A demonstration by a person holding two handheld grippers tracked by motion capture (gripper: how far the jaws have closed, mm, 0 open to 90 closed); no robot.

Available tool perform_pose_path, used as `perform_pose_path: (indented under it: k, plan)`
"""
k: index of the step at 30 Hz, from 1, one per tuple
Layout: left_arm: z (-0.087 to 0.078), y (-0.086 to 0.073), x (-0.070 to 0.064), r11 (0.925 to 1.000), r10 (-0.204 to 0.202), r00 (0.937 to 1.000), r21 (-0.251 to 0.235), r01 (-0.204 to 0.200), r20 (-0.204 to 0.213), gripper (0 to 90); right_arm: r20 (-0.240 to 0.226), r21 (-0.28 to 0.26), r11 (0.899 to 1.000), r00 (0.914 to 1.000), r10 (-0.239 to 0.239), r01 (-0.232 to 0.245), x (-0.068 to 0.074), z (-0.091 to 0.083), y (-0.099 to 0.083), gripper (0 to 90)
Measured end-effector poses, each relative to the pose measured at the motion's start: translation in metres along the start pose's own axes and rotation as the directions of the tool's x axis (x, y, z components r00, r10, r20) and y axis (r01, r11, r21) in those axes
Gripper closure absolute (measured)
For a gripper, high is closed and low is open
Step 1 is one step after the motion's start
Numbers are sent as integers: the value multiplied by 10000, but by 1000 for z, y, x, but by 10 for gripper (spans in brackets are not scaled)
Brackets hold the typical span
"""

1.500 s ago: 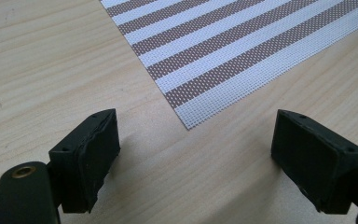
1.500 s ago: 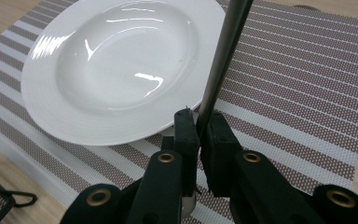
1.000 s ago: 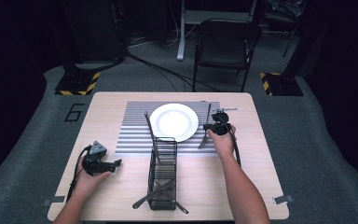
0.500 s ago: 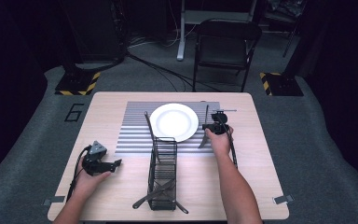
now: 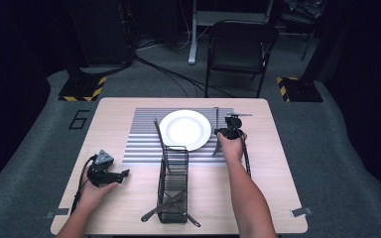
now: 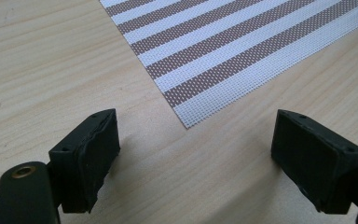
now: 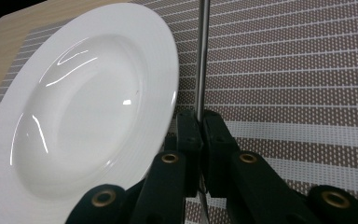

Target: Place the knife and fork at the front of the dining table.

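1. The tabletop takes up the lower middle of the high view, pale wood, with a striped placemat on its far half. The left gripper view shows what the high view cannot: the mat's weave of white and brown bands and one corner just ahead of the jaws.
2. A white plate sits at the centre of the high view on the mat. The right gripper view fills its left half with the plate and adds reflections in its bowl.
3. A black wire caddy stands in the lower centre of the high view, with cutlery poking out at its near end.
4. The right hand-held gripper is right of the plate. In the right gripper view its jaws are pressed together, pinching a slim metal utensil that runs up the frame over the mat, just beside the plate's rim. Which kind of utensil it is cannot be told.
5. The left hand-held gripper lies at lower left of the high view; its own view shows the jaws spread wide over bare wood, holding nothing.
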State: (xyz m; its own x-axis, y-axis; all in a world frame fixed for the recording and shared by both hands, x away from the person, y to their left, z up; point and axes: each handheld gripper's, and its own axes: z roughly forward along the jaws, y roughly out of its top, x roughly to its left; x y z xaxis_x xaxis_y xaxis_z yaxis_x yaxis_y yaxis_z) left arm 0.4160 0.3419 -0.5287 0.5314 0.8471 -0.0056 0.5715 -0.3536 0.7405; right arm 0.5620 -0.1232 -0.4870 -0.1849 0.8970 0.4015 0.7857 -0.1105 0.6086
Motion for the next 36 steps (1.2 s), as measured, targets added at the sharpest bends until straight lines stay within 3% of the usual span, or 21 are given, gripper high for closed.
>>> perform_pose_path:
  k: [3,5,16,25,36]
  plan:
    - [0,0,0,10000,1,10000,3,-1,4,152,137,158,9990,9990,418,-420,-2,2,-1,875]
    - [0,0,0,10000,3,10000,2,-3,4,152,359,243,9984,9981,503,-511,-6,4,-1,875]
    - [0,0,0,10000,6,10000,3,-6,6,152,519,95,9936,9924,1120,-1126,-14,13,-3,869]
    - [0,0,0,10000,8,10000,4,-8,7,152,722,122,9932,9908,1144,-1156,-15,21,-7,864]
    - [0,0,0,10000,-3,10000,-2,3,7,152,1037,-141,9919,9864,1273,-1265,-16,18,-6,874]
